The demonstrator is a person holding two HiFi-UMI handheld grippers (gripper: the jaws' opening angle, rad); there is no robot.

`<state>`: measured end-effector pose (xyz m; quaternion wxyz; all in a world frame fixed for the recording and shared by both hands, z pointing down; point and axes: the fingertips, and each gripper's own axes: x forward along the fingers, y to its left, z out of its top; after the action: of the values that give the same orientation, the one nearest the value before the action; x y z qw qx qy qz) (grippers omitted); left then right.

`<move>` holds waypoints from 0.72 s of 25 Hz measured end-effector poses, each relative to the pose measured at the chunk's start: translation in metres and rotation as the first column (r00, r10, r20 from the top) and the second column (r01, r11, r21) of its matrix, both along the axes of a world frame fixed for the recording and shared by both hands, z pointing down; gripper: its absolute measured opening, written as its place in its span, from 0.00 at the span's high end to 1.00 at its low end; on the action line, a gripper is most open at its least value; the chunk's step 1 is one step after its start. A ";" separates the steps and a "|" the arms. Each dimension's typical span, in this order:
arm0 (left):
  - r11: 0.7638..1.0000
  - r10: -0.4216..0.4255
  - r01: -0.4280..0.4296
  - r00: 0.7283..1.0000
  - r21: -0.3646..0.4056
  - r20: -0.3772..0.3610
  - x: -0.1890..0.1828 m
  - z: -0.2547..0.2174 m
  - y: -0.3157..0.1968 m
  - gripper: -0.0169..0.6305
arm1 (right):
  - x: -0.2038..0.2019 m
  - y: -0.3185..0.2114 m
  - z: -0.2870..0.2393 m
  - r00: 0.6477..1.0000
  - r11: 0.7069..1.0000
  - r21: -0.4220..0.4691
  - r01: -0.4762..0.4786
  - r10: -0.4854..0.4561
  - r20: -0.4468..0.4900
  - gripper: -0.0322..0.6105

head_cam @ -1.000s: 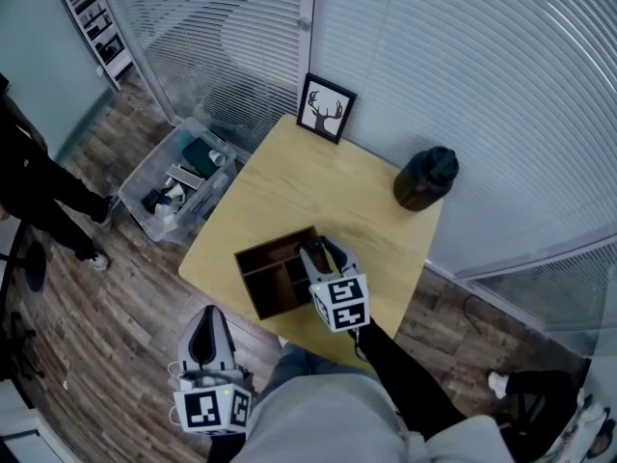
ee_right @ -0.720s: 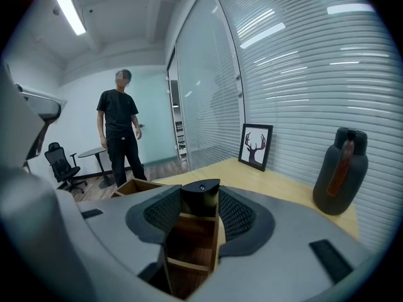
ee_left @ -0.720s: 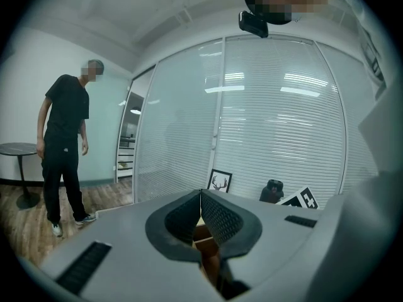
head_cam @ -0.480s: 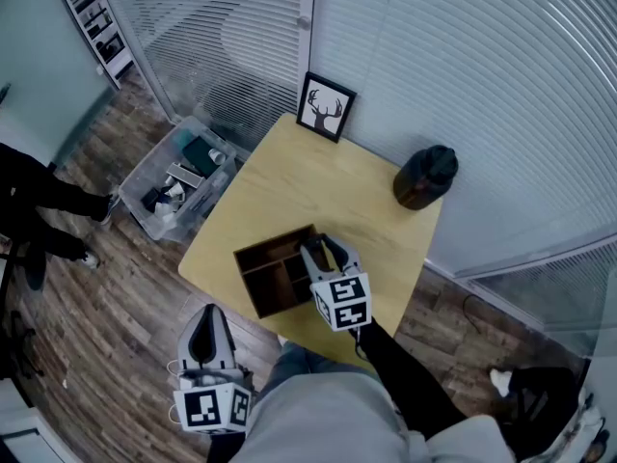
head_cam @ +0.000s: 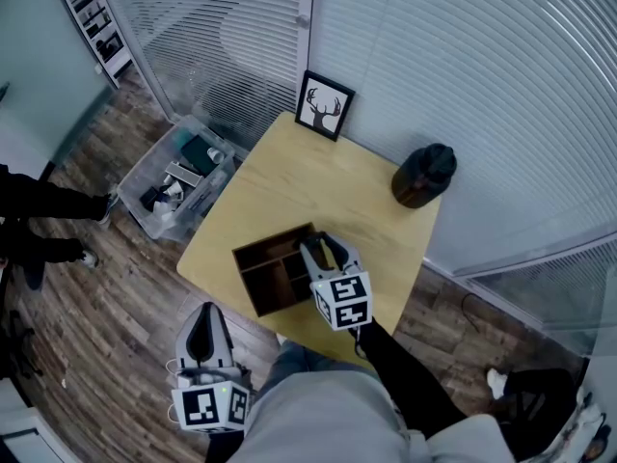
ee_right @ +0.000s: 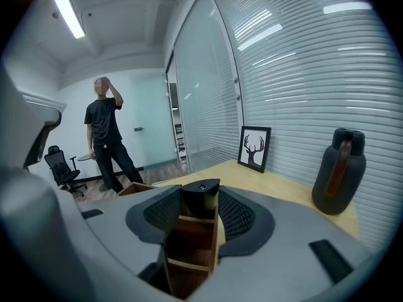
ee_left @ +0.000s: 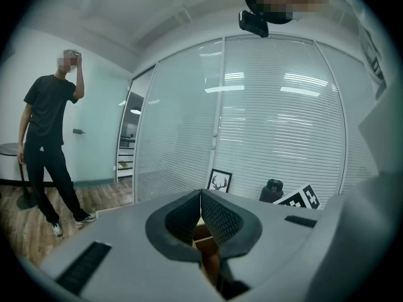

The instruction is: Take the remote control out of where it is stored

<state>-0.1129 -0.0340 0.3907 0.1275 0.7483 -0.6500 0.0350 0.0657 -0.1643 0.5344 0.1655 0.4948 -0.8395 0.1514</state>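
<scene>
Left tool (ee_left: 200,195) is nearest me, low and off the worktop's near edge. Its ribbed black pads are pressed together at the tips with nothing between them.

Right tool (head_cam: 321,247) is just ahead, angled down over the right end of the wooden box (head_cam: 273,238). Its jaws stand wide and pinch the remote control (ee_right: 201,201), with a textured pad against each side. The remote control is a smooth black bar with a rounded top. It stands upright in the box's end compartment, with only its top showing above the rim.

The box is dark brown wood, rectangular and open-topped, with thin dividers splitting it into slots. It sits near the front edge of the worktop (head_cam: 308,177), a square slab of pale wood with fine grain.

Further back, at the right corner, is a dark jug (head_cam: 424,177): matte, round-bodied, with a brownish strap-like handle. At the far edge is a small black-framed picture (head_cam: 325,107) of a deer head on white, propped upright against the glass wall.

Horizontal slat blinds (head_cam: 463,66) run behind the curved glass.

Left of the worktop, on the wood-plank floor (head_cam: 96,297), is a clear plastic bin (head_cam: 174,177) full of mixed items I can't identify.

Beyond that, a person (ee_right: 106,137) in dark clothes is standing with one hand raised to their head, with an office chair (ee_right: 60,165) beside them.
</scene>
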 end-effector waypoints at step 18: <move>1.000 -0.007 0.007 1.000 0.000 0.003 -0.001 -0.003 -0.003 0.96 | 0.002 -0.003 -0.007 1.000 1.000 0.009 -0.012 0.012 0.014 0.67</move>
<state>-0.1135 -0.0369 0.3879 0.1265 0.7460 -0.6528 0.0358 0.0678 -0.1669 0.5277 0.1564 0.4994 -0.8385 0.1519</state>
